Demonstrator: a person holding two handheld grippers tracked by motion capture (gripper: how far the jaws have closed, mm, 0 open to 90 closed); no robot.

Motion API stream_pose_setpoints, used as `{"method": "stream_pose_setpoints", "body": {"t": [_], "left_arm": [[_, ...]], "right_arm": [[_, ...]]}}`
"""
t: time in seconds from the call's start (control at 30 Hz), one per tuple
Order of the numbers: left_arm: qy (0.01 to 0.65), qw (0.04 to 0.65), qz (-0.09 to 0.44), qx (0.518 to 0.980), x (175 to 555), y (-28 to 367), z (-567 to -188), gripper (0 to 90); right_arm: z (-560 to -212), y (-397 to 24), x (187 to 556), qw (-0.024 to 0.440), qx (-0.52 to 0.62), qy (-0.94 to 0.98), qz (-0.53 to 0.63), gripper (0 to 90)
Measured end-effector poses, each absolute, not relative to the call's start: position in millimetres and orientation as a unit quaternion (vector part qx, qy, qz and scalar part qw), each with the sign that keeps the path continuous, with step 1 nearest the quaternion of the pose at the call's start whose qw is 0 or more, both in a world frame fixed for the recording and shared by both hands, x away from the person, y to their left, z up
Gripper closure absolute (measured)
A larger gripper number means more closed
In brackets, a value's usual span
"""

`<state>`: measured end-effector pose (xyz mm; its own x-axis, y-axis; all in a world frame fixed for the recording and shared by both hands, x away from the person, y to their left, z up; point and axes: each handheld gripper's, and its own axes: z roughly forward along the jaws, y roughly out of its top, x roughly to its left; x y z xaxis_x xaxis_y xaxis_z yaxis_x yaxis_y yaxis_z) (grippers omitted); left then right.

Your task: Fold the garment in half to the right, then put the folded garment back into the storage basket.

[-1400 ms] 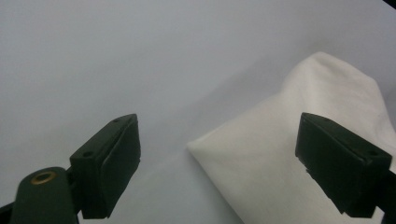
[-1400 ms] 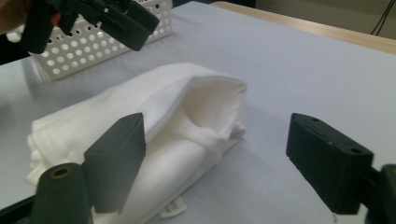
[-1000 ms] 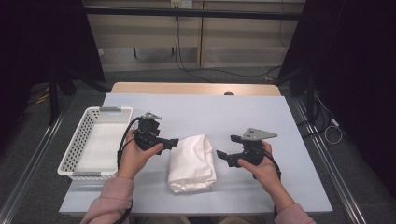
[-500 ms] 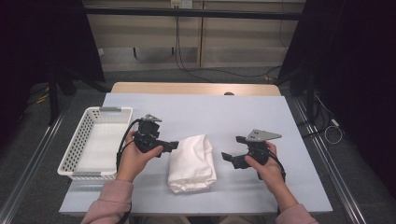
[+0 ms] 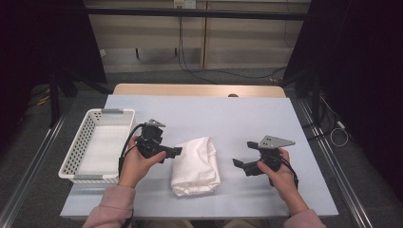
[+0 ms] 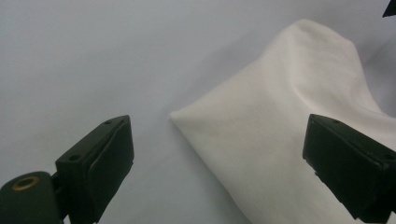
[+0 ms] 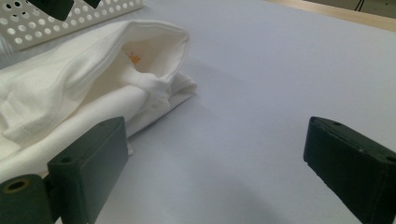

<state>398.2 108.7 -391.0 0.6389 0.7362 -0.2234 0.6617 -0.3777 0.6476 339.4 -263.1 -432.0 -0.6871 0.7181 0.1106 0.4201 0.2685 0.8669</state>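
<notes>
A folded white cloth (image 5: 196,165) lies on the pale blue table (image 5: 247,118), near its front edge. My left gripper (image 5: 172,151) sits at the cloth's left side and points at it. In the left gripper view its jaws (image 6: 218,125) stand wide open, with a corner of the cloth (image 6: 289,88) lying ahead between them, untouched. My right gripper (image 5: 244,154) is a short way to the right of the cloth, pointing left. Its jaws (image 7: 215,125) have just been opening and are open over bare table, the cloth (image 7: 70,93) lying off to their left.
A white perforated basket (image 5: 76,152) stands at the table's left edge, and its wall also appears in the right gripper view (image 7: 70,18). A wooden strip (image 5: 199,89) runs along the table's far edge. Dark curtains and rails flank the table.
My right hand has drawn its gripper to the right, away from the cloth. The left gripper and the cloth have stayed where they were.
</notes>
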Motion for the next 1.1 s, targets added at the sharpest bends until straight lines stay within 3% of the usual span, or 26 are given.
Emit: {"method": "stream_pose_setpoints", "body": {"t": [0.47,1.1], "left_arm": [[0.408,0.337,0.04,0.847,393,109,-402,9.0],[0.415,0.351,0.03,0.839,385,100,-405,6.7]], "right_arm": [[-433,-269,336,0.154,0.368,0.778,0.486,6.4],[-433,-272,335,0.155,0.366,0.778,0.486,6.5]]}}
